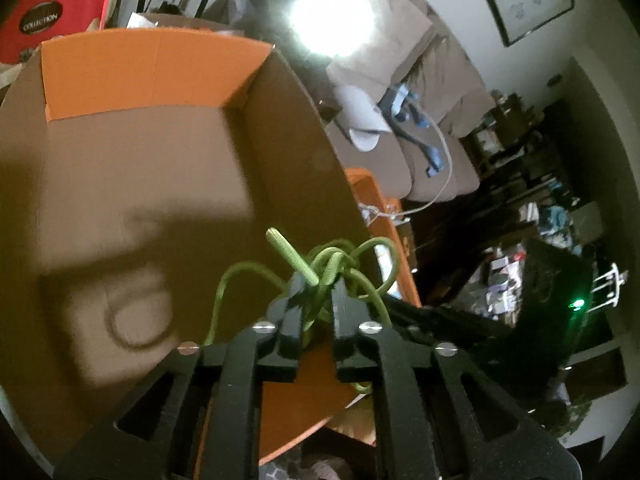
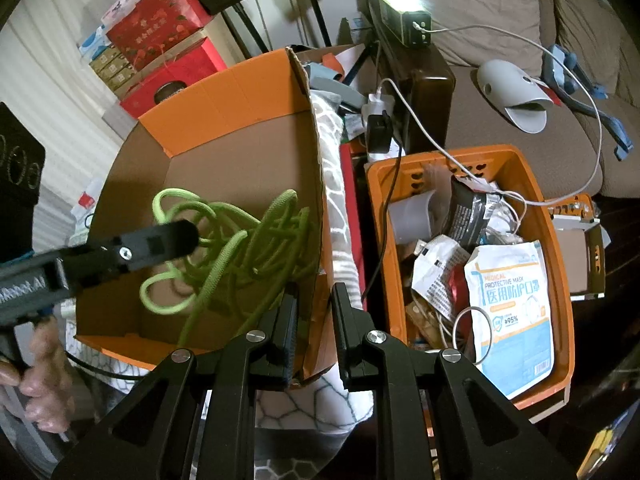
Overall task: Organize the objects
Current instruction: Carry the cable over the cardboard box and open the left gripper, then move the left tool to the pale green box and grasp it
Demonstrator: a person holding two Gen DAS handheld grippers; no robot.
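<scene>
**Desk:** How much room do you have around the edges?

**Me:** I'm working over the open orange-and-brown cardboard box [image 2: 240, 152]. Its right wall stands between the box and the orange plastic crate [image 2: 556, 264], which is crammed with packets, among them a white-and-blue mask pack [image 2: 516, 312]. A white patterned cloth [image 2: 336, 184] fills the strip between box and crate. The brown box floor is bare at the far end.

**Desk:** And the hands?

**Me:** My left gripper [image 1: 316, 284] points steeply down into the box; from the right wrist view it comes in from the left, with the person's hand [image 2: 40, 376] on its handle. Its jaws stand narrow, pinching strands of the green braided rope [image 1: 320, 268]. My right gripper [image 2: 314, 300] hangs above the box's near right corner, with its fingers close together astride the cardboard wall; whether they press on it I cannot tell.

**Desk:** The rope itself?

**Me:** It's bright green and tangled into loose loops. The heap lies inside the box toward the near right side, with one frayed end sticking up past the left gripper's fingertips.
</scene>
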